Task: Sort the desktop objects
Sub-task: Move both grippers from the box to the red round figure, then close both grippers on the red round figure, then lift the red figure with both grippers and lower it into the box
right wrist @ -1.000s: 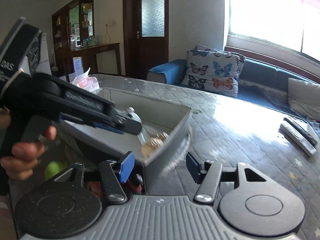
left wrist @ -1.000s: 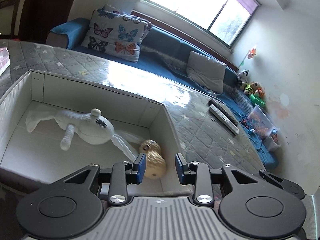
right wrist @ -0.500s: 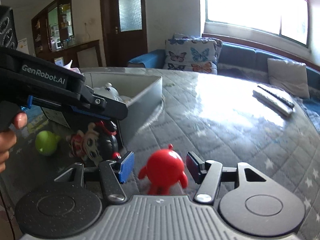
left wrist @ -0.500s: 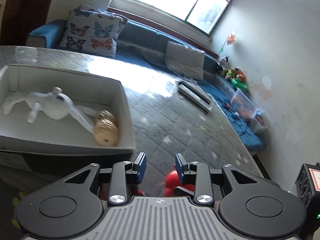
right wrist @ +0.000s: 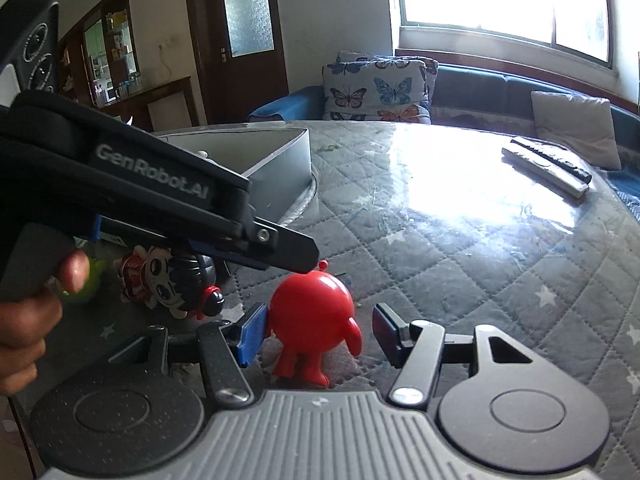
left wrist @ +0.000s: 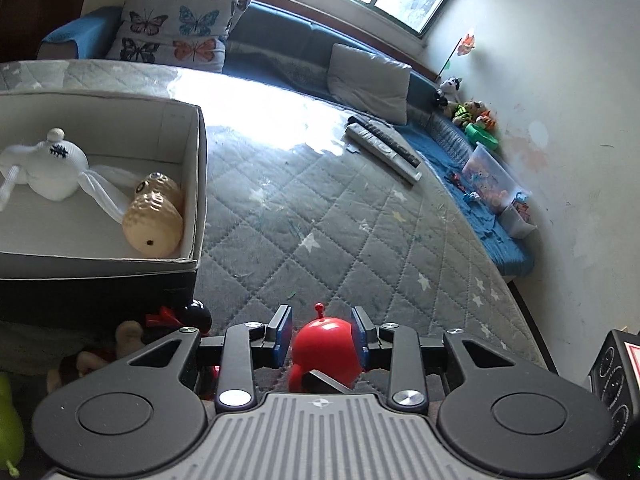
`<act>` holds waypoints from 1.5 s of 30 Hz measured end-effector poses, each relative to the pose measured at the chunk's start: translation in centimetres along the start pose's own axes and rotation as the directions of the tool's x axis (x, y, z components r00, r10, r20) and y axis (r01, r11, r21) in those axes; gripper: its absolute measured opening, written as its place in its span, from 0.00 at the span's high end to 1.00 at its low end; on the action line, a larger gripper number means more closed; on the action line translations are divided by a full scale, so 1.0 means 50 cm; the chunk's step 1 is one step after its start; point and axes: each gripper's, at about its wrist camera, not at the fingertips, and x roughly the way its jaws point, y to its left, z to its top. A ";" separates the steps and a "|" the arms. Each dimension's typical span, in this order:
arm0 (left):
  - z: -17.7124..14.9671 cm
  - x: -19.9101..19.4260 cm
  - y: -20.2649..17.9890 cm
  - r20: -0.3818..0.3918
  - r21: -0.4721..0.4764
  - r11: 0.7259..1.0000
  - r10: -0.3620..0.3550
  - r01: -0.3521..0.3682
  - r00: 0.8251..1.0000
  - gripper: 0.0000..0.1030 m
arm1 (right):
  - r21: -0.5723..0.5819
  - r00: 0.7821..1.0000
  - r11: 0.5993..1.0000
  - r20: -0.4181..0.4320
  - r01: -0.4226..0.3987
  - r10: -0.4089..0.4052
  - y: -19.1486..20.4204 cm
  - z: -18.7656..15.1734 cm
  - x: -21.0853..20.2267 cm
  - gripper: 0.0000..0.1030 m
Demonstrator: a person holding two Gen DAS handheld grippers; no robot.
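I am looking across the quilted grey table (left wrist: 320, 216), which is carrying everything here. The white open box (left wrist: 192, 184) is sitting on it, well to the left of the red round toy figure (left wrist: 326, 340) in the left wrist view. Inside the box a white knitted doll (left wrist: 52, 168) is lying beside a tan peanut-shaped toy (left wrist: 154, 216), which is resting against the box's right wall. Two remote controls (left wrist: 384, 148) are lying far beyond the red figure, near the table's far edge. A cartoon-faced doll (right wrist: 156, 284) is lying just left of the red figure, by the box's near corner.

My left gripper (left wrist: 322, 334) is straddling the red figure, blue pads close at each side; I cannot tell whether they are pressing it. My right gripper (right wrist: 316, 334) is standing fairly wide around the same figure, its right pad clearly apart from it.
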 end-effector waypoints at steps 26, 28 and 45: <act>0.005 0.041 -0.002 -0.041 -0.055 0.999 -0.004 0.002 0.999 0.64 | 0.062 0.997 0.995 -0.017 -0.079 0.080 -0.020 -0.011 0.021 0.51; 0.005 0.042 -0.004 -0.044 -0.057 0.998 -0.003 0.001 0.999 0.64 | 0.071 0.996 0.994 -0.014 -0.082 0.084 -0.023 -0.013 0.021 0.52; 0.032 -0.064 -0.002 0.094 -0.022 0.998 -0.049 0.051 0.994 0.64 | -0.027 0.996 0.997 0.056 -0.068 0.070 0.025 0.049 -0.029 0.53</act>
